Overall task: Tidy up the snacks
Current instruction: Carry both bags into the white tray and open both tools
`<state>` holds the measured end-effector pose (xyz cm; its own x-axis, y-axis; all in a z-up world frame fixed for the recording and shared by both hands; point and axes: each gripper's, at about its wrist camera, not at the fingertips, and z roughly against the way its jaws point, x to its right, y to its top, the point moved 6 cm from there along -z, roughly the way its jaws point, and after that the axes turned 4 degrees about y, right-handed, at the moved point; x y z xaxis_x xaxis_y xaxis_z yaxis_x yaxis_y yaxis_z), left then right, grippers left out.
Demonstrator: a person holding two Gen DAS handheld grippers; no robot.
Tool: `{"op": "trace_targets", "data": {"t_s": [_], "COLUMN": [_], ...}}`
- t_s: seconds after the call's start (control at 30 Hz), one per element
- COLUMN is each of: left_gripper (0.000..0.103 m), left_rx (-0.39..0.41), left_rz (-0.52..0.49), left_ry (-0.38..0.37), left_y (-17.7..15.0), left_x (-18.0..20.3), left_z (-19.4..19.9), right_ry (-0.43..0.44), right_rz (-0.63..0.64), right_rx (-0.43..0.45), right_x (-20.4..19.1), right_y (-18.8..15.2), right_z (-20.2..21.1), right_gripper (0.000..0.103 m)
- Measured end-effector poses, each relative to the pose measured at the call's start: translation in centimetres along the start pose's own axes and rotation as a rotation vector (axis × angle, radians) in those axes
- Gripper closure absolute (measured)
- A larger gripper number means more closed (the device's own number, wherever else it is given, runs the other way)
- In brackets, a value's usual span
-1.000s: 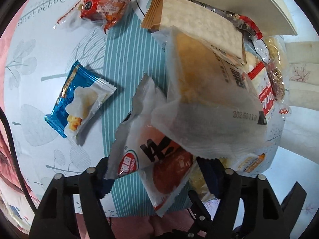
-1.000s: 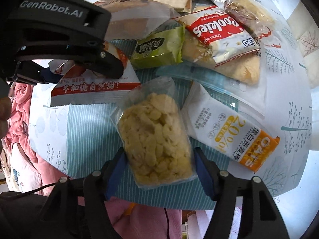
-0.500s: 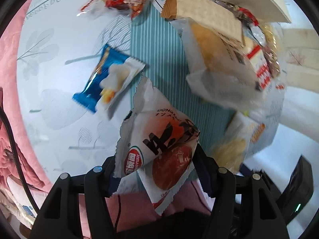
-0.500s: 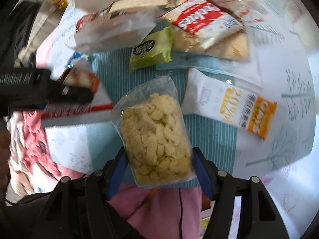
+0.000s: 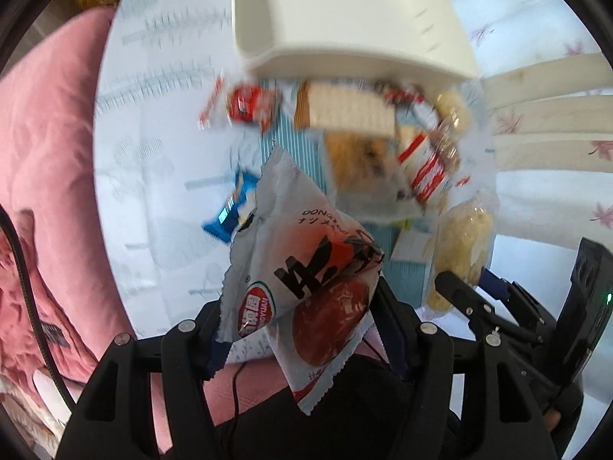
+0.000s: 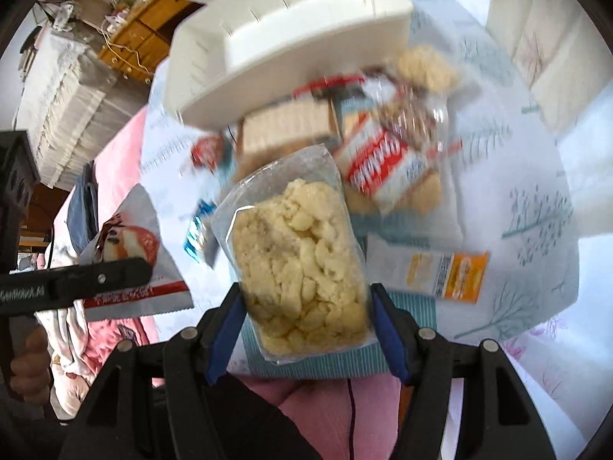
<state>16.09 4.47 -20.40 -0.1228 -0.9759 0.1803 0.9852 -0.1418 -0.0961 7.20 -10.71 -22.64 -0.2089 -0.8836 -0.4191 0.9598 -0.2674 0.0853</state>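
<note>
My left gripper (image 5: 302,329) is shut on a white snack packet with a red fruit picture (image 5: 306,268), held well above the table. My right gripper (image 6: 306,318) is shut on a clear bag of pale yellow puffs (image 6: 302,257), also lifted off the table. Each gripper shows in the other's view: the right one with the puff bag (image 5: 463,245) at the lower right, the left one with the white packet (image 6: 130,253) at the left. A white plastic bin (image 5: 345,19) stands at the far side, seen too in the right wrist view (image 6: 283,34).
Snacks lie in a pile below the bin: a cracker pack (image 5: 348,111), a red packet (image 5: 249,103), a blue packet (image 5: 233,211), a red-and-white cookie bag (image 6: 383,165), an orange-and-white oat packet (image 6: 440,272). A pink blanket (image 5: 42,153) borders the table's left edge.
Both grippers have risen from the table with their packets, so the pile and the bin look smaller and farther. The left gripper's packet came free from under a clear bag.
</note>
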Motion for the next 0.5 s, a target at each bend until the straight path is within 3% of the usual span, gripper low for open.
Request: {"op": "trace_targets", "data": {"t_s": [0.37, 0.5], "left_gripper": [0.038, 0.038], "left_rx": [0.159, 0.234], "left_rz": [0.061, 0.100], "left_ry": [0.007, 0.008], "left_y": [6.2, 8.8], "left_x": [2.3, 3.0], "left_z": [4.9, 6.2], "right_ry": [0.023, 0.016], "right_rz": [0.097, 0.176], "right_rx": [0.132, 0.226], "right_x": [-1.0, -1.0], "right_y": [7.9, 10.9], "right_z": [3.8, 4.9], "right_gripper": [0.039, 0.039]}}
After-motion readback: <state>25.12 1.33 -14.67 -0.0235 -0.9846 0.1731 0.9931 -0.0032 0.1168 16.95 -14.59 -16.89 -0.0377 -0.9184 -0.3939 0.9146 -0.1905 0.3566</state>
